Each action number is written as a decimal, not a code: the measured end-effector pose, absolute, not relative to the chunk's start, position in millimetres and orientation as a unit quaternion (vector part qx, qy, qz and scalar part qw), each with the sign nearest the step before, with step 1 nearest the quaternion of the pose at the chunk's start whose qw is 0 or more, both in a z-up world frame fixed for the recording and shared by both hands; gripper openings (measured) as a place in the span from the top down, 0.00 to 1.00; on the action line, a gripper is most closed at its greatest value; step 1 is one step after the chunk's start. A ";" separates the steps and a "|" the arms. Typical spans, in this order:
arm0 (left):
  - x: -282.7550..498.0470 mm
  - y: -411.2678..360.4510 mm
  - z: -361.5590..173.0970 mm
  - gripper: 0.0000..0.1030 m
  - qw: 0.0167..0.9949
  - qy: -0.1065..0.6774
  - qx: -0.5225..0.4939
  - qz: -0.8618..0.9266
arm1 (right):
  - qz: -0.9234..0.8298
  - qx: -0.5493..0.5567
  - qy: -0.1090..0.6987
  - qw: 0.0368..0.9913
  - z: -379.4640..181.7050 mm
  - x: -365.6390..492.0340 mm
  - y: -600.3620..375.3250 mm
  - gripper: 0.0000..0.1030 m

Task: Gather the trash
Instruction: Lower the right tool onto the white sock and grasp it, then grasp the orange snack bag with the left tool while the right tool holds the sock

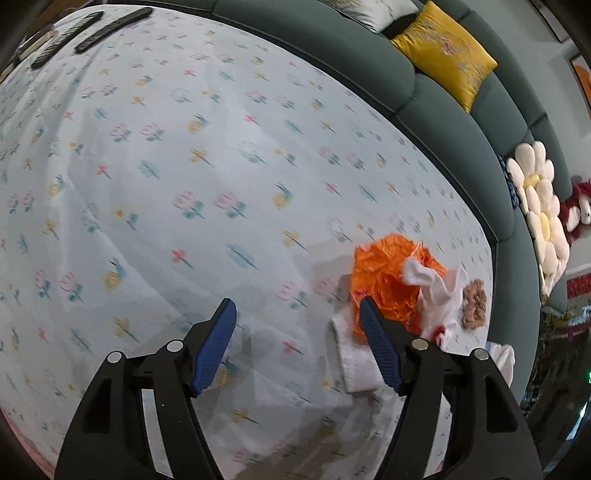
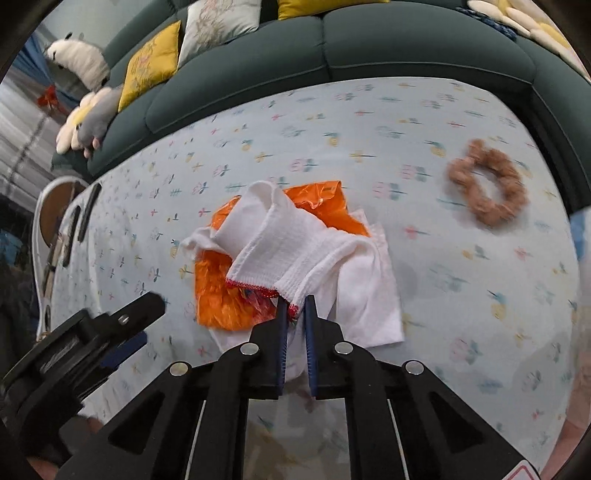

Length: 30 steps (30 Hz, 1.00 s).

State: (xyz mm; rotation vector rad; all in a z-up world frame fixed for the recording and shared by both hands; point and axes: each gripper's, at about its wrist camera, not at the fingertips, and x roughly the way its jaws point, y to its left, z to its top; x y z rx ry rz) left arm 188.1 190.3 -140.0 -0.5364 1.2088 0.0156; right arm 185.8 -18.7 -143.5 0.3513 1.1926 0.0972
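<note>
At the far left of the worktop (image 1: 155, 155), which is covered by a pale blue cloth printed with small flowers, two dark remote controls (image 1: 110, 29) are laid side by side near the edge. In the left wrist view, the left tool (image 1: 297, 308) is held above the cloth with its blue pads spread wide and nothing between them; its right-hand pad is seen in front of the near edge of the pile. The same tool is seen in the right wrist view at lower left, just beside the pile.

To the right of that, a crumpled orange plastic bag (image 2: 218, 302) is found on the worktop, with white socks lying over and beside it. One white sock with red trim (image 2: 280, 247) is draped across the bag, and its cuff is pinched by the right tool (image 2: 296, 301), whose pads are pressed close together on the fabric. A second white sock (image 2: 369, 295) lies flat just to the right, touching the bag and partly under the first.

Further right, well apart from the pile, a fuzzy brown scrunchie (image 2: 487, 184) is seen lying on the cloth. Behind the worktop, a dark green sofa (image 2: 332, 48) is seen, with yellow cushions (image 2: 151, 62) and a flower-shaped pillow (image 1: 539, 206) on it.
</note>
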 end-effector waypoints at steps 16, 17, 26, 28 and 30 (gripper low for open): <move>196.4 85.6 -132.2 0.28 0.793 0.567 -0.205 -0.083 | -0.031 0.237 0.538 0.808 -145.4 138.7 -114.7 0.92; 194.7 80.4 -132.8 0.28 0.793 0.569 -0.201 -0.087 | -0.034 0.240 0.538 0.808 -146.4 136.0 -119.9 0.92; 192.0 30.1 -147.4 0.30 0.779 0.590 -0.178 -0.114 | -0.044 0.255 0.544 0.798 -158.0 119.3 -141.9 0.92; 193.3 21.0 -149.8 0.38 0.777 0.594 -0.171 -0.119 | -0.045 0.256 0.546 0.796 -160.9 116.5 -145.1 0.92; 196.0 10.0 -154.4 0.46 0.772 0.601 -0.163 -0.125 | -0.045 0.261 0.547 0.794 -163.3 114.8 -148.3 0.92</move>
